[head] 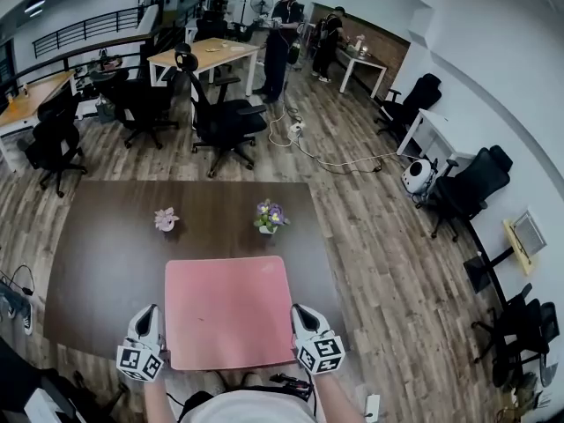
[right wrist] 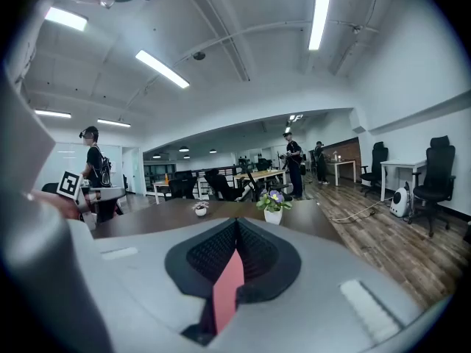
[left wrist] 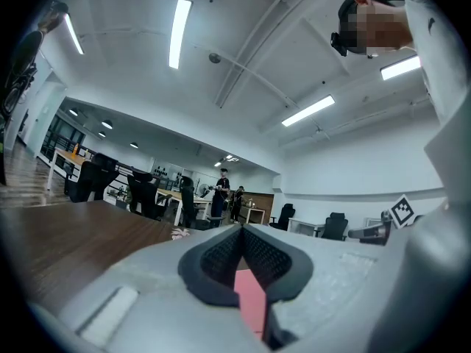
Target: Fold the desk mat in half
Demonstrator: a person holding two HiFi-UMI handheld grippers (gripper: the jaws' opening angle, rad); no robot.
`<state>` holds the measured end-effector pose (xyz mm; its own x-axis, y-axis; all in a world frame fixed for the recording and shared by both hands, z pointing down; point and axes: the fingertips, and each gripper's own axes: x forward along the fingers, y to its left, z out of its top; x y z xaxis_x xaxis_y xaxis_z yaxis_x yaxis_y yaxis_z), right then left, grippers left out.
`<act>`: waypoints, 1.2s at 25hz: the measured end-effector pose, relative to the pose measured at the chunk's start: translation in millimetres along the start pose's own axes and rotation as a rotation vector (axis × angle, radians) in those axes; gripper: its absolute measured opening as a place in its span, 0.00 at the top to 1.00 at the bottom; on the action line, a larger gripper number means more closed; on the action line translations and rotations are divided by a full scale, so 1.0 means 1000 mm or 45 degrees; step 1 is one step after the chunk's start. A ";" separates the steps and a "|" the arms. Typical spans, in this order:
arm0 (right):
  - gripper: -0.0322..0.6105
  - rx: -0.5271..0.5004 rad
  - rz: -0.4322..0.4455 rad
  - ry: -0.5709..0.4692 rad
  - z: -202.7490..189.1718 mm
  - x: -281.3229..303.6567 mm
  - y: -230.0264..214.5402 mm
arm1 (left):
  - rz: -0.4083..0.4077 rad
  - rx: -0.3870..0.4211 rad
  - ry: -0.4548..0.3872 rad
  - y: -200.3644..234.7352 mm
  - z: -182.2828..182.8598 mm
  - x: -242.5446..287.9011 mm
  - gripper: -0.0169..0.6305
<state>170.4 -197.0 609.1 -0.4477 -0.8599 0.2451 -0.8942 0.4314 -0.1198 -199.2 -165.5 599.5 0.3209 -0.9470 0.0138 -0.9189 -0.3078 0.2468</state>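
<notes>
A pink desk mat (head: 229, 311) lies flat on the dark brown table (head: 97, 271), at its near edge. My left gripper (head: 150, 324) is shut on the mat's near-left corner. My right gripper (head: 304, 322) is shut on the near-right corner. In the left gripper view a strip of the pink mat (left wrist: 252, 300) is pinched between the closed black pads (left wrist: 221, 259). In the right gripper view the pink mat (right wrist: 228, 289) shows the same way between the pads (right wrist: 257, 259).
A small pink flower pot (head: 166, 219) and a purple flower pot (head: 270, 216) stand on the table beyond the mat. Office chairs (head: 220, 117), other desks (head: 204, 55) and two people (head: 284, 33) fill the room behind. A cable (head: 335, 161) runs across the wooden floor.
</notes>
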 end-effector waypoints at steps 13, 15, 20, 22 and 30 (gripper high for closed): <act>0.48 0.132 -0.142 0.806 -0.171 0.024 -0.033 | -0.004 -0.028 -0.020 0.016 0.000 -0.001 0.97; 0.41 0.175 -0.142 0.889 -0.189 0.024 -0.034 | 0.001 -0.041 -0.018 0.016 -0.002 -0.002 0.97; 0.38 0.154 -0.157 0.997 -0.212 0.025 -0.037 | 0.014 -0.040 -0.012 0.017 -0.004 -0.005 0.97; 0.37 0.112 -0.171 1.012 -0.216 0.027 -0.039 | 0.016 -0.038 -0.013 0.019 -0.006 -0.005 0.97; 0.37 0.084 -0.170 1.050 -0.213 0.023 -0.037 | 0.025 -0.037 -0.022 0.014 0.001 -0.012 0.97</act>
<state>193.9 -174.2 824.1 -0.2156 -0.4164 0.8832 -0.9493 0.3012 -0.0897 -216.0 -158.6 602.1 0.2984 -0.9544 0.0026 -0.9179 -0.2862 0.2749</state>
